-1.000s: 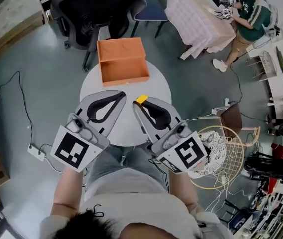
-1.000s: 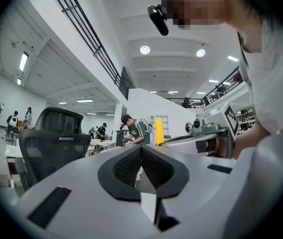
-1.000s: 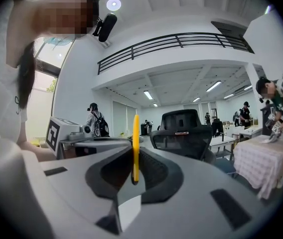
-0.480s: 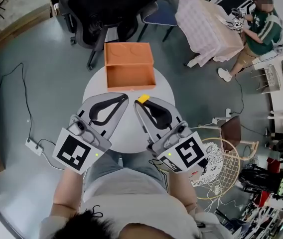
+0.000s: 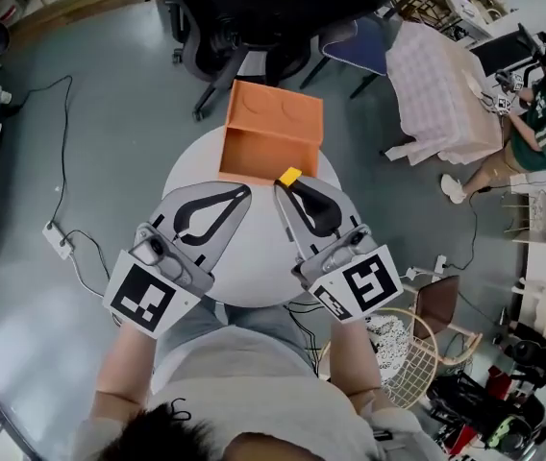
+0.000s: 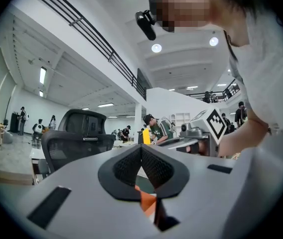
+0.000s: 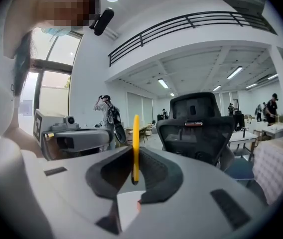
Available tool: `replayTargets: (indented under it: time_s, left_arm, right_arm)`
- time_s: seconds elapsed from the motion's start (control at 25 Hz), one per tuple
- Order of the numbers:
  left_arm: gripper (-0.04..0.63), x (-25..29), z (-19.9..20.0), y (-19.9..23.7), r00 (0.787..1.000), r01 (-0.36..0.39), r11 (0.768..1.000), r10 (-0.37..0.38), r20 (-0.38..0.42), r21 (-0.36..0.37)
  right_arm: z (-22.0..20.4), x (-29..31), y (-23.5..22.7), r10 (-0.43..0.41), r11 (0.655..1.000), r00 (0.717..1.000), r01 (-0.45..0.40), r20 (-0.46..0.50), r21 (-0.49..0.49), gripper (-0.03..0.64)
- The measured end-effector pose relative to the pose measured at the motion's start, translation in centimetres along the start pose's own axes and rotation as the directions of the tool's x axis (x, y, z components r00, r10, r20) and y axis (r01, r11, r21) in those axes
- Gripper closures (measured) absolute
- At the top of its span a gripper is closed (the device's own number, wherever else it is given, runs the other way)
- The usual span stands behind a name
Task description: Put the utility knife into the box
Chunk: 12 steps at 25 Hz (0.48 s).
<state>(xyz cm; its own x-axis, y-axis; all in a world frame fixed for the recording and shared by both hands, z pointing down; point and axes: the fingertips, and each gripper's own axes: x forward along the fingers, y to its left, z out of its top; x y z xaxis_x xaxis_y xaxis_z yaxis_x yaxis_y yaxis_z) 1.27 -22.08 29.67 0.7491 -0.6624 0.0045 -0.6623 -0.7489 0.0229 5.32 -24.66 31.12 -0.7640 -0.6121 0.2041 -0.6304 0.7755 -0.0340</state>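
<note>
The open orange box [image 5: 271,133] stands at the far side of the round white table [image 5: 254,257]. My right gripper [image 5: 288,183] is shut on the yellow utility knife [image 5: 290,176], which sticks out of the fingertips just at the box's near wall. In the right gripper view the knife [image 7: 136,148] stands upright, edge-on, pinched between the dark pads. My left gripper [image 5: 244,189] hovers beside it over the table, shut with nothing held. Its own view shows the tips [image 6: 141,148] meeting, the box [image 6: 146,203] orange below and the knife [image 6: 146,136] behind.
A black office chair [image 5: 254,17] stands right behind the table. A table with a checked cloth [image 5: 441,89] and a seated person [image 5: 542,113] are at the right. A cable and power strip [image 5: 57,238] lie on the floor at left, a wire chair [image 5: 417,358] at lower right.
Both grippers have moved forward across the table; the knife in the right gripper now reaches the box's near wall. The jaws have kept their states.
</note>
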Motion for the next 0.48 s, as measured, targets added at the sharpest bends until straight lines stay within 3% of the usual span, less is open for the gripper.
replayTargets:
  time_s: [0.32,0.48]
  left_arm:
    - [0.586,1.6,-0.9,0.4,0.996,-0.089,0.996,0.089,-0.011,0.026]
    - [0.586,2.1,-1.0,0.2,0.987,-0.162,0.986,0.162,-0.012,0.028]
  right_arm:
    - [-4.5,2.9,-5.0,0.077,0.995,0.99,-0.084,-0.119,-0.055,0.566]
    - [-7.9,4.7,-6.5,0.131,0.986,0.97,-0.148,-0.203,-0.071,0.566]
